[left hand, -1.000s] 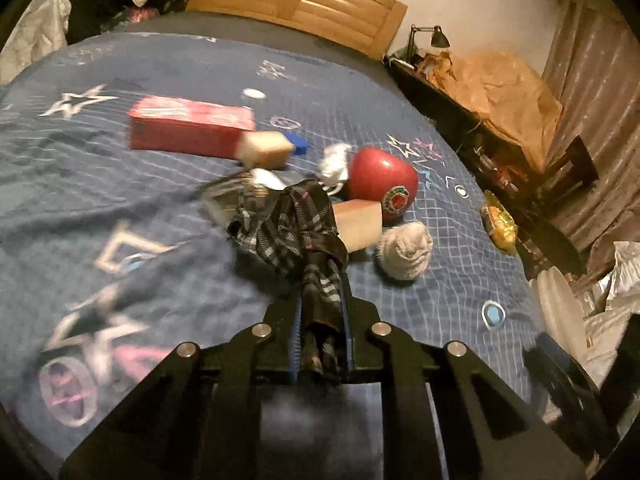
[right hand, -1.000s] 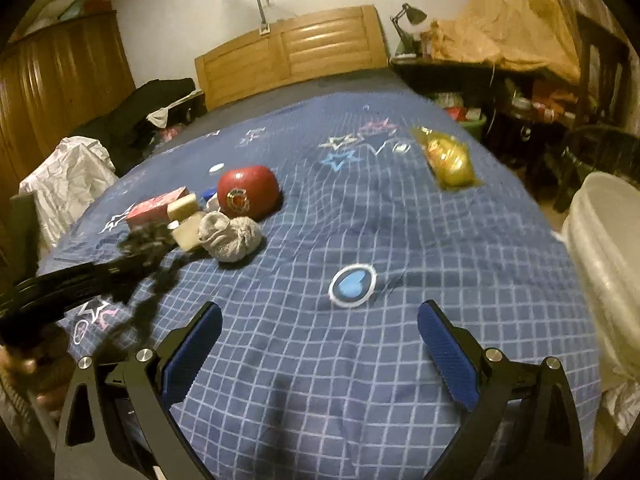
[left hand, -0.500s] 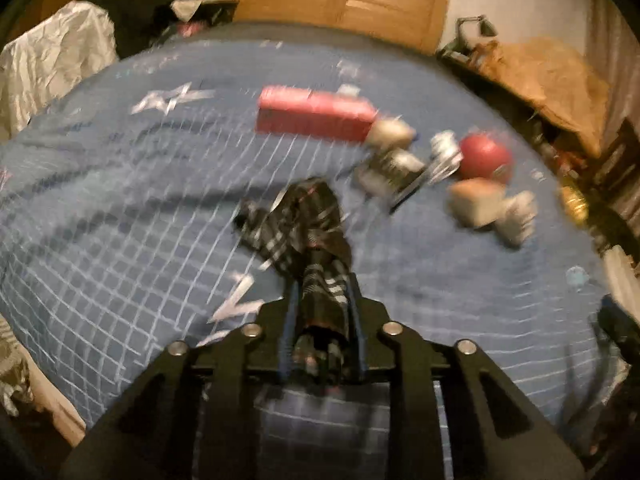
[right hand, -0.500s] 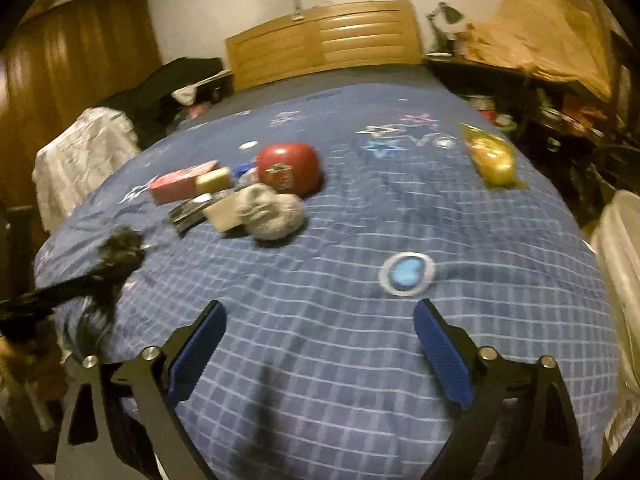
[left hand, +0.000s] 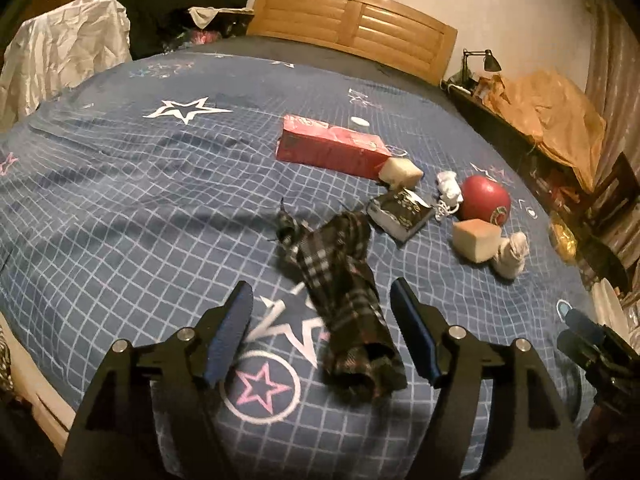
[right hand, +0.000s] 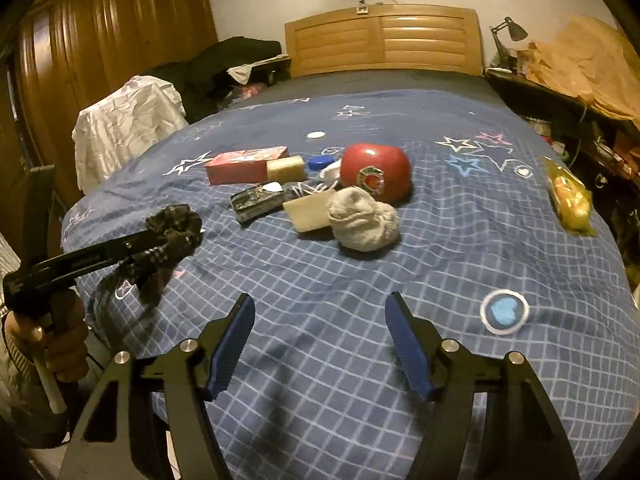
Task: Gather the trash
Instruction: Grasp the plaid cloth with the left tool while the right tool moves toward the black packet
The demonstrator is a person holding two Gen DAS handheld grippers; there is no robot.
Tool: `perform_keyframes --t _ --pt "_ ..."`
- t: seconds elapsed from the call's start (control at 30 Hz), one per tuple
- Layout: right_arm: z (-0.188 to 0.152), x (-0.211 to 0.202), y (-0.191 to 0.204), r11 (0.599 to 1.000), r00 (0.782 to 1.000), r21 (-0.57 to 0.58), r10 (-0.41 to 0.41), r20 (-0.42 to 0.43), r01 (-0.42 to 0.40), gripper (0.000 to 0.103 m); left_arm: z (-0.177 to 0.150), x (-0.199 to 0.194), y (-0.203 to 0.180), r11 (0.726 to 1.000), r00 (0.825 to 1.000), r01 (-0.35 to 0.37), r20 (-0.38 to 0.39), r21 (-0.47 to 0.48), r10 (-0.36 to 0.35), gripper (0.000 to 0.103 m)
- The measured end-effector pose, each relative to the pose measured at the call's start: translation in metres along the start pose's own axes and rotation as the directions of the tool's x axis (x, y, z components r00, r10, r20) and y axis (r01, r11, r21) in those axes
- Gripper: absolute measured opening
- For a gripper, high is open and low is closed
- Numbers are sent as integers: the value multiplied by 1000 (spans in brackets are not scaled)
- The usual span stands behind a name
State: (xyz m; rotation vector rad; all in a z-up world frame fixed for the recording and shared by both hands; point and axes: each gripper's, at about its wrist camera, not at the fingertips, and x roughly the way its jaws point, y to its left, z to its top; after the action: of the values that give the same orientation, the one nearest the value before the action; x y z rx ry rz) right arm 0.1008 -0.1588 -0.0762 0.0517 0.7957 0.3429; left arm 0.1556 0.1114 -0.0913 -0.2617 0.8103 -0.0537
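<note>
Plaid cloth [left hand: 352,304] now lies loose between the left tool [left hand: 322,338], jaws just opened, no longer clamped. Right tool [right hand: 320,346] narrowing, empty; trash cluster at 12 o'clock untouched.

Both wrist cameras look steeply down along their fingers, close over a blue grid-patterned bedspread [left hand: 120,184], facing the wooden headboard [right hand: 384,40]; both share the round red container [left hand: 485,200].

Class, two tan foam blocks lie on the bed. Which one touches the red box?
The farther tan block, lying against the end of the red box. The other block lies apart, below the red ball.
</note>
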Motion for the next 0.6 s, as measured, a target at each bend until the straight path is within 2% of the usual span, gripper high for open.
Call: perform_keyframes --t 0.1,0.13,0.2,0.23,0.33,0.43,0.47,0.53,0.6 --pt "12 14 10 999 999 -12 49 -11 -49 57 0 13 0 1000 1000 14 -24 2 -14 67" --pt "19 19 17 998 998 -29 62 -5 -62 55 -1 23 -2 1000 999 20 -42 9 -20 55" --pt "31 29 29 995 997 -63 74 6 -74 51 -4 33 -3 999 998 34 -54 20 -33 42" --pt "37 33 33 994 997 -75 78 9 -77 50 -6 34 -5 999 999 21 -35 32 -20 32" --pt "55 50 45 991 996 -106 85 13 -83 49 -6 29 5 999 999 51 -15 -2 -52 23" --pt "73 73 58 987 997 -142 79 -2 -78 49 -2 14 23 998 999 19 33 -61 -17 22" --pt "77 79 62 985 997 -154 80 -8 -81 51 -1 10 30 997 999 12 45 -81 -8 22" --pt "85 98 74 979 997 -188 75 -30 -79 61 1 4 43 992 999 3 52 -123 3 22" --pt "92 121 88 971 998 -232 50 -36 -57 80 2 3 50 990 999 -3 49 -141 10 22"
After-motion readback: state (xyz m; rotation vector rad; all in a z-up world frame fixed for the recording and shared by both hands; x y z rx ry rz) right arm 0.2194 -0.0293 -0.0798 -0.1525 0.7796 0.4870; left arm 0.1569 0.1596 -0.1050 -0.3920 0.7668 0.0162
